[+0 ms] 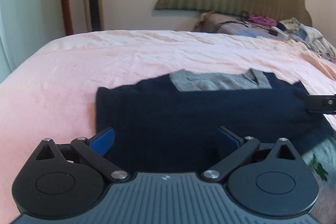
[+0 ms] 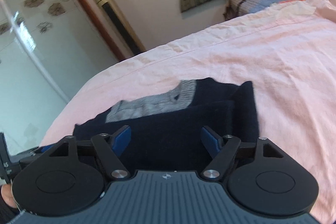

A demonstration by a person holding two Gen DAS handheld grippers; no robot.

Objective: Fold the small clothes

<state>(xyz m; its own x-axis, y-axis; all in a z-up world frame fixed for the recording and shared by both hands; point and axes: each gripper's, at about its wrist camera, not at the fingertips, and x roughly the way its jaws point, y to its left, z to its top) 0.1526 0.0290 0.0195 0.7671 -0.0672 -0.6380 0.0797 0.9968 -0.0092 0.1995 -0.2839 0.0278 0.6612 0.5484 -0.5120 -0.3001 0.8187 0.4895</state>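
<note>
On the pink-sheeted bed [image 1: 147, 51], near its front edge, we see a soft, light, limp navy sweater [image 1: 189, 110] lying folded, best pinched at an edge, while our left gripper [image 1: 166, 138] and right gripper [image 2: 166, 140] hang above it with jaws apart.

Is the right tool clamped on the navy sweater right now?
No, the right tool stands open above the navy sweater, its blue pads wide apart.

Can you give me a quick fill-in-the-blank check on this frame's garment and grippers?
1. The dark navy sweater lies on a ____ bedsheet.
2. The sweater's collar band is coloured ____.
3. The left gripper has its jaws ____, gripping nothing.
4. The right gripper points at the ____.

Missing words: pink; grey; open; sweater
</note>
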